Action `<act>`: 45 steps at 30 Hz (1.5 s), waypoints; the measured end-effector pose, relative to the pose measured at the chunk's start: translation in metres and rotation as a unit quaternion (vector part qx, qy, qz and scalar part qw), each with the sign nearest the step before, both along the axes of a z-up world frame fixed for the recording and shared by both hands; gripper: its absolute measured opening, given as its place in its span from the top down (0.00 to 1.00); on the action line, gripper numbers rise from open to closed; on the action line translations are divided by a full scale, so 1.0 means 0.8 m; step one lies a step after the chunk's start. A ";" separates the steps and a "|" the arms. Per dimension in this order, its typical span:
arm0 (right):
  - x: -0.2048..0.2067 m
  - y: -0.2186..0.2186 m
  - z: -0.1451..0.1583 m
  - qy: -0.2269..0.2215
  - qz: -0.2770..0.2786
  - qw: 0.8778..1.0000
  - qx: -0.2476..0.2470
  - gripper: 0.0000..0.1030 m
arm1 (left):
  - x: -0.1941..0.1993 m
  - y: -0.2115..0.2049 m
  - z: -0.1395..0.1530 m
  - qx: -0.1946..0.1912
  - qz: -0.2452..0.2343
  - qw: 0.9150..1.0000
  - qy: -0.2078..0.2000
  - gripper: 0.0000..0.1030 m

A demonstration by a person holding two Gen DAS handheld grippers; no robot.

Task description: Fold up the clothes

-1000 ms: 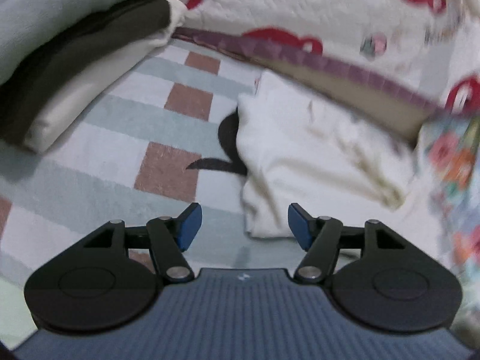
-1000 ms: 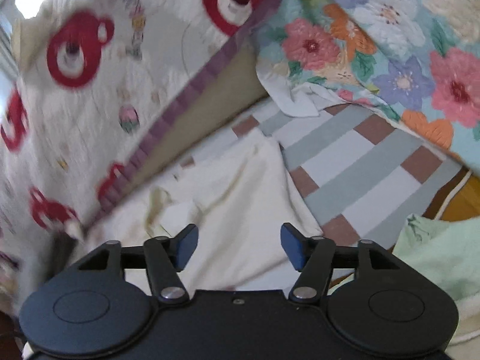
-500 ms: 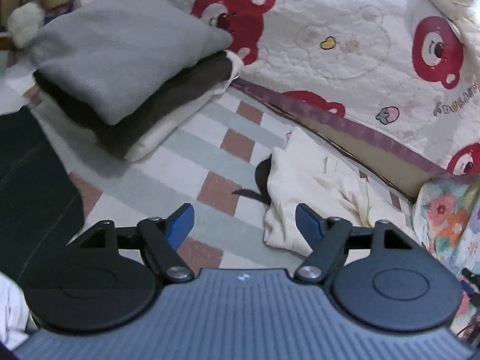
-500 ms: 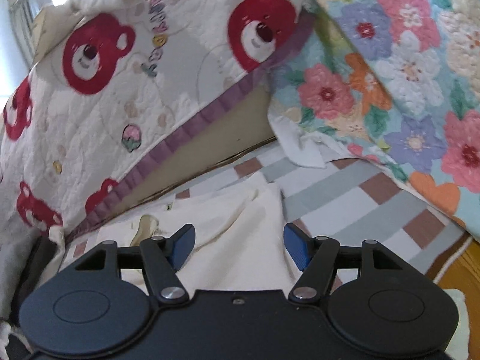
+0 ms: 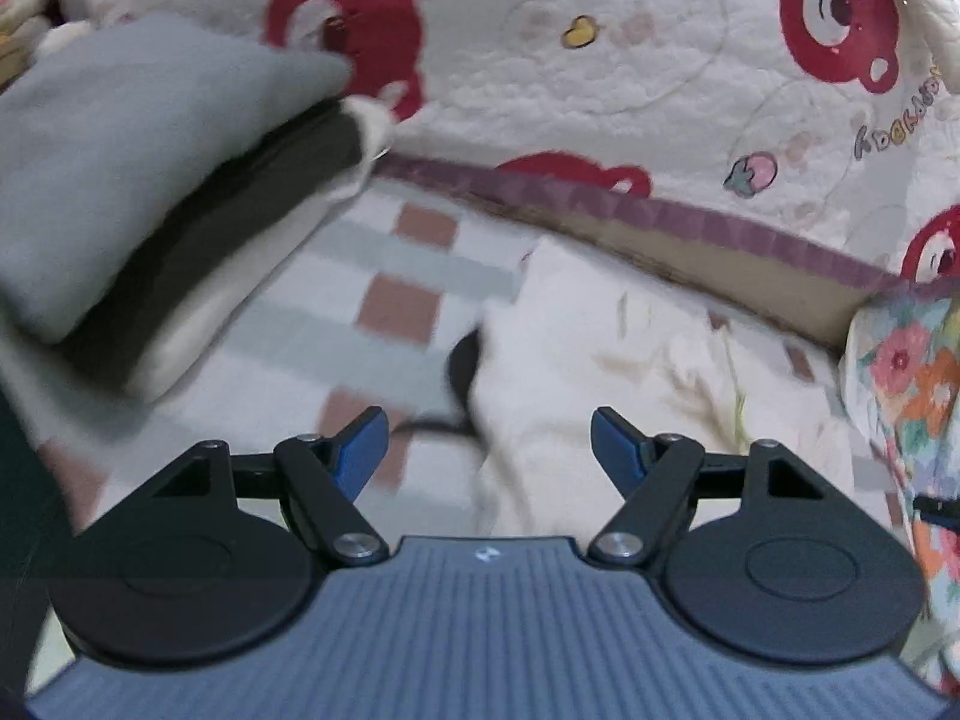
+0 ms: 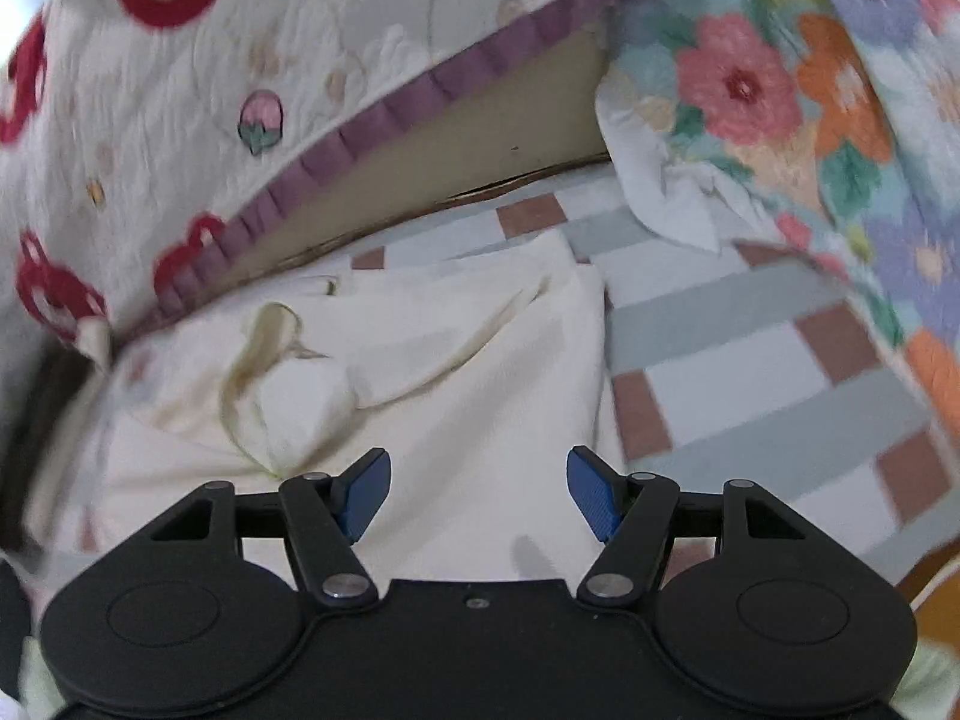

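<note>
A cream-white garment lies crumpled on a checked mat, its left edge just ahead of my left gripper, which is open and empty above it. In the right wrist view the same cream garment lies folded and wrinkled under my right gripper, which is open and empty. A stack of folded clothes, grey on top, then dark, then cream, sits at the left of the mat. A dark patch shows at the garment's left edge.
A bear-print quilt with a purple border rises behind the mat. A floral quilt hangs at the right, with a small white cloth under its edge. A dark cloth lies at the far left.
Both grippers have moved in closer to and lower over the cream garment after pulling back half a second ago. Both stay open and empty.
</note>
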State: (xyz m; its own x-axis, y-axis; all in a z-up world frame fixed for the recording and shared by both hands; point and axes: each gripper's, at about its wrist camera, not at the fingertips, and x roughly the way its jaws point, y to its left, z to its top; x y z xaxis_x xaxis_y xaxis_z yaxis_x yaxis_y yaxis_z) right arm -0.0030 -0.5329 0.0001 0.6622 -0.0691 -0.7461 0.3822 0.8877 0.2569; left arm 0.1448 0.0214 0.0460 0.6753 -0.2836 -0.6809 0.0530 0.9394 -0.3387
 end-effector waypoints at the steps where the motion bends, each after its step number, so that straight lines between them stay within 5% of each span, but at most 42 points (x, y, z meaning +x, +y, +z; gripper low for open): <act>1: 0.007 -0.001 -0.001 0.006 0.000 1.000 0.001 0.32 | 0.015 -0.010 -0.006 -0.007 -0.002 1.000 0.004 0.28; 5: 0.043 0.002 0.002 0.035 0.005 0.999 -0.005 0.32 | 0.058 -0.047 -0.041 -0.007 -0.019 1.000 0.007 0.28; 7: 0.059 0.007 0.010 0.026 0.011 0.999 -0.032 0.54 | 0.069 -0.055 -0.061 0.008 -0.021 1.000 0.011 0.28; 8: 0.062 0.009 0.013 0.012 0.006 0.999 -0.046 0.74 | 0.069 -0.055 -0.067 0.010 -0.022 1.000 0.017 0.28; 9: 0.065 0.009 0.012 -0.002 0.000 0.999 -0.043 0.81 | 0.068 -0.055 -0.074 0.011 -0.022 0.999 0.023 0.28; 14: 0.046 0.023 -0.030 -0.025 0.008 1.000 0.015 0.80 | 0.062 -0.056 -0.103 0.030 -0.033 0.998 0.045 0.28; 17: 0.019 0.014 -0.068 -0.038 -0.037 0.998 0.047 0.75 | 0.056 -0.062 -0.115 0.048 -0.071 0.996 0.032 0.28; 20: -0.009 -0.008 -0.099 -0.038 -0.114 0.986 0.116 0.69 | 0.049 -0.060 -0.134 0.023 -0.085 0.996 0.034 0.28; 22: -0.022 -0.006 -0.102 -0.036 -0.115 0.985 0.119 0.69 | 0.041 -0.057 -0.143 0.009 -0.085 0.996 0.035 0.28; 26: -0.048 0.003 -0.105 -0.043 -0.123 0.983 0.127 0.52 | 0.029 -0.065 -0.148 0.068 -0.100 0.992 0.019 0.28; 29: -0.068 0.011 -0.112 -0.046 -0.159 0.976 0.139 0.52 | 0.031 -0.067 -0.150 0.100 -0.100 0.990 0.014 0.28; 31: -0.077 0.015 -0.120 -0.037 -0.186 0.971 0.142 0.51 | 0.034 -0.061 -0.150 0.083 -0.099 0.991 0.025 0.28; 33: -0.085 0.013 -0.129 -0.040 -0.180 0.968 0.173 0.50 | 0.039 -0.050 -0.150 0.002 -0.139 0.990 0.038 0.28; 35: -0.090 0.014 -0.134 -0.052 -0.156 0.968 0.190 0.48 | 0.043 -0.049 -0.149 -0.021 -0.171 0.984 0.040 0.28; 39: -0.092 0.011 -0.130 -0.062 -0.133 0.970 0.196 0.41 | 0.035 -0.065 -0.147 0.090 -0.182 0.979 0.002 0.28; 43: -0.082 0.003 -0.138 -0.053 -0.142 0.971 0.186 0.40 | 0.037 -0.065 -0.163 0.018 -0.220 0.974 0.042 0.26; 45: -0.080 -0.001 -0.147 -0.047 -0.157 0.966 0.198 0.40 | 0.036 -0.081 -0.170 0.040 -0.239 0.969 0.055 0.18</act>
